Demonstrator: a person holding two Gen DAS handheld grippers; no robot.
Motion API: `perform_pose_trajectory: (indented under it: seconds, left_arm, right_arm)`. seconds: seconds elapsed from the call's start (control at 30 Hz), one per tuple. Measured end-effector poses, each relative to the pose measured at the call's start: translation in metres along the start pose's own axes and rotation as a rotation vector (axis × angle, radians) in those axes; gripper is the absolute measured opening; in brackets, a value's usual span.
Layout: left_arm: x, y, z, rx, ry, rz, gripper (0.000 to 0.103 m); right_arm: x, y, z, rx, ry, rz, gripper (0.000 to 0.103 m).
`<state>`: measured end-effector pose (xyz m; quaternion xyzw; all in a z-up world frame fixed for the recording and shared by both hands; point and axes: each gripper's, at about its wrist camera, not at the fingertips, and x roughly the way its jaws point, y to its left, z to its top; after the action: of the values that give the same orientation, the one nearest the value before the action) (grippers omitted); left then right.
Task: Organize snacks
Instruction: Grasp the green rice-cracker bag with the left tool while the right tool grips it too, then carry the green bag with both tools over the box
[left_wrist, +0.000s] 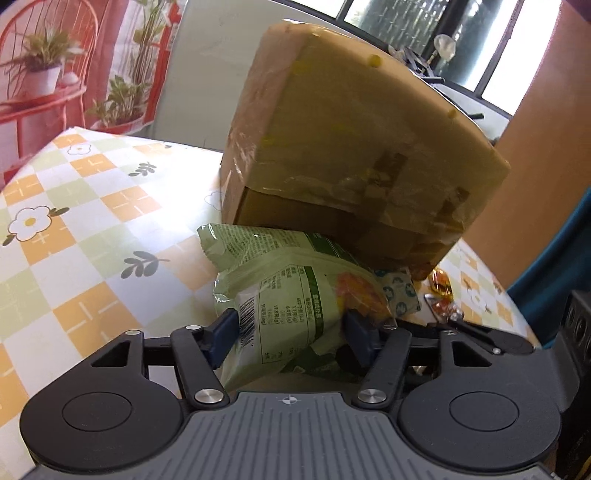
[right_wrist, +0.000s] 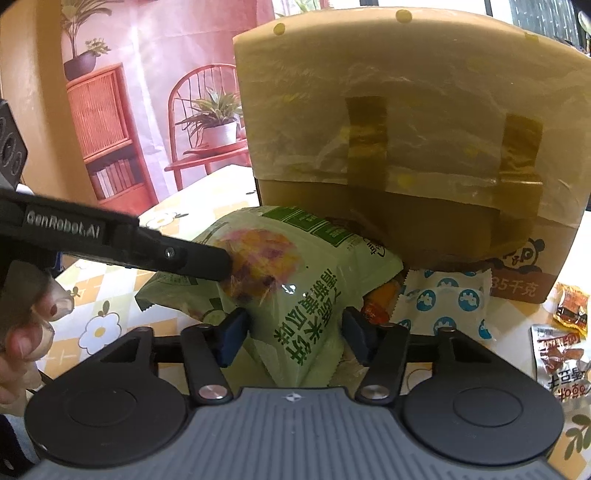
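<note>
Both the left gripper (left_wrist: 291, 332) and right gripper (right_wrist: 293, 332) pinch the green snack bag (right_wrist: 295, 280) lying against the taped cardboard box (right_wrist: 406, 122). Pickup step, I'd judge; next, lift together.

A pale green snack bag (right_wrist: 295, 280), printed with dark green lettering and a picture of orange chips, is lying crumpled on the bench, its far end resting against a taped cardboard box (right_wrist: 406, 129). A white packet with blue circles (right_wrist: 443, 299) is sitting just right of it; small red-orange sachets (right_wrist: 561, 347) are lying farther right.
</note>
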<state>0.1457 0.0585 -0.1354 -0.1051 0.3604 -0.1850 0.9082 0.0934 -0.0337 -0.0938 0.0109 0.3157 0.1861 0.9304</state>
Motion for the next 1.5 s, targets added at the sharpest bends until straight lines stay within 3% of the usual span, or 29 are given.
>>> perform_pose_trajectory:
  seconds: [0.27, 0.67, 0.83, 1.3, 1.5]
  left_arm:
    - [-0.018, -0.008, -0.013, -0.041, -0.016, -0.008, 0.062]
    - [-0.038, -0.039, -0.015, 0.032, -0.037, -0.019, 0.062]
    - [-0.053, -0.055, -0.006, 0.074, -0.073, -0.07, 0.059]
    - [-0.094, -0.113, 0.056, 0.221, -0.287, -0.163, 0.059]
    - [-0.084, -0.132, 0.09, 0.28, -0.349, -0.17, 0.059]
  right_arm:
    - [-0.016, 0.002, -0.007, 0.0, -0.021, 0.026, 0.053]
    - [-0.045, 0.004, -0.013, -0.002, -0.085, 0.013, 0.053]
    - [-0.07, 0.001, -0.007, -0.032, -0.167, -0.013, 0.053]
    - [-0.144, -0.006, 0.052, -0.08, -0.41, -0.07, 0.051]
    - [-0.162, -0.013, 0.095, -0.132, -0.499, -0.084, 0.051]
